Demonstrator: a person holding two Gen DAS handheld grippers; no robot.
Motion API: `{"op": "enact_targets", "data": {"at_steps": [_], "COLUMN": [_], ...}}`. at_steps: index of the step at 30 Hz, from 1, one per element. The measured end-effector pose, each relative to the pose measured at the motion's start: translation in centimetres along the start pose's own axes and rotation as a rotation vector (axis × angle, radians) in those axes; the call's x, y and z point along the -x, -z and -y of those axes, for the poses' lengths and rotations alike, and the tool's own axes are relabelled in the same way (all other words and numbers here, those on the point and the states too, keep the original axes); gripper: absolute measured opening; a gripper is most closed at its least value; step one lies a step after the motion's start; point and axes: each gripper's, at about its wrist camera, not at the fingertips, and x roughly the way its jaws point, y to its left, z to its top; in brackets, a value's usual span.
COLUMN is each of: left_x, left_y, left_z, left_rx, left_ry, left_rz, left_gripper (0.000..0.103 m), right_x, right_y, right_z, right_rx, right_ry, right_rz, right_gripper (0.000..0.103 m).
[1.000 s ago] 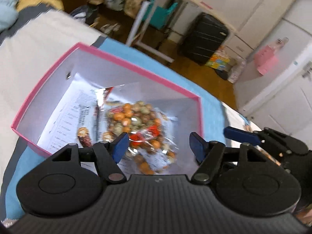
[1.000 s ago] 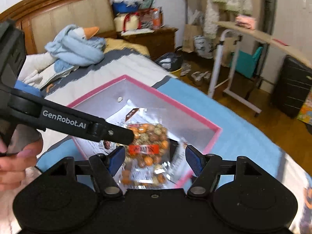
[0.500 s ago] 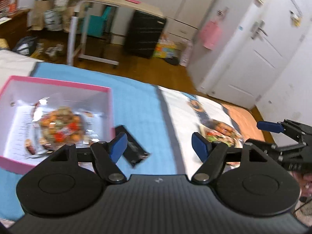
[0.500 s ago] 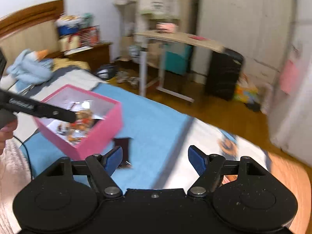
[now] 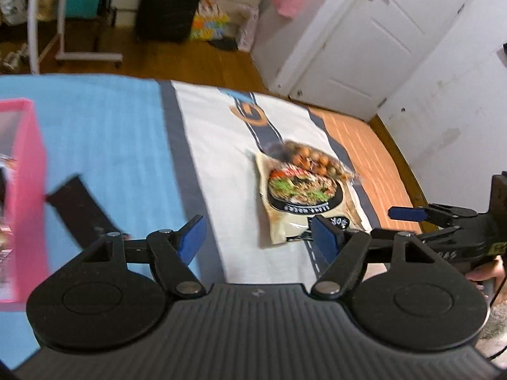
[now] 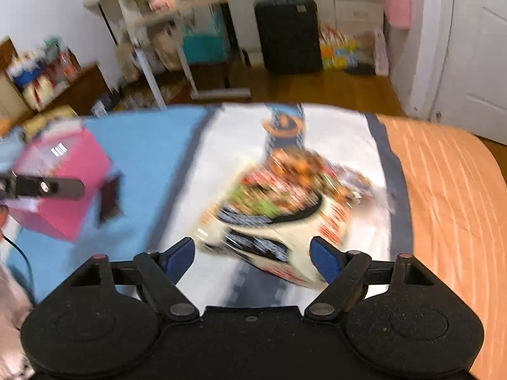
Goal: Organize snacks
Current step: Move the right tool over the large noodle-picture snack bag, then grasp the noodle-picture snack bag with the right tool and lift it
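A cream snack bag with a dark bowl picture [image 5: 298,196] lies on the white part of the bedspread, on top of a clear bag of orange and green nuts [image 5: 312,158]. Both show blurred in the right wrist view, the cream bag [image 6: 275,215] just beyond my open, empty right gripper [image 6: 253,258]. My left gripper [image 5: 258,237] is open and empty, above the bedspread left of the bags. The pink box [image 5: 22,196] stands at the far left, also in the right wrist view [image 6: 63,186]. A dark flat packet [image 5: 79,212] lies beside it.
The bed has a blue section [image 5: 104,133], a white section and an orange section [image 6: 450,202]. The bed's far edge drops to a wood floor with a black suitcase [image 6: 288,34], a white rolling table [image 5: 47,31] and white doors.
Both grippers have swung right, away from the pink box and its nut bag, toward the snack bags on the white part of the bed. Both stayed open.
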Motion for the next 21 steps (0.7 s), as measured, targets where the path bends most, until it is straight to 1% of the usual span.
{"op": "enact_targets", "data": {"at_steps": [3,7,10,12,14,15,17,18,19,20,21], "left_x": [-3.4,-7.9,-11.0,-13.1,-15.0,-15.8,-16.4,-16.5,-16.6,-16.7,-16.8], "left_y": [0.3,0.0,-0.6,-0.9,-0.9,-0.8,-0.3,-0.2,-0.1,-0.1,0.0], "left_z": [0.9,1.6,1.6,1.6,1.1,0.9,0.7,0.7,0.7,0.7,0.7], "left_rx": [0.01,0.036,0.073,0.085,0.118,0.143,0.174,0.176,0.177,0.183,0.191], "left_ry": [0.026,0.034,0.02,0.003,0.068,0.079,0.089,0.104,0.124,0.141,0.139], "left_rz": [-0.028,-0.045,-0.038,-0.06,-0.124,-0.143,-0.138,-0.133,-0.135,-0.138,-0.14], "left_gripper": [0.072,0.072,0.072,0.072,0.07,0.069,0.068,0.062,0.052,0.051,0.05], "right_x": [-2.1,-4.2,-5.5,-6.5,-7.2,-7.3,-7.3,-7.2,-7.1,-7.2,-7.6], "right_y": [0.8,1.9,2.4,2.7,2.8,2.8,2.7,2.7,2.6,2.6,2.5], "right_z": [1.3,3.3,4.0,4.6,5.1,5.1,5.0,4.9,4.7,4.6,4.6], "right_rx": [0.041,0.04,0.048,0.043,0.033,0.035,0.048,0.052,0.057,0.056,0.053], "right_ry": [0.025,0.002,0.005,-0.012,-0.032,-0.045,-0.072,-0.086,-0.1,-0.104,-0.107], "right_rz": [-0.038,-0.068,-0.082,-0.087,-0.08,-0.069,-0.031,-0.002,0.018,0.02,0.012], "right_gripper": [0.09,0.091,0.091,0.091,0.091,0.091,0.092,0.092,0.093,0.093,0.093]}}
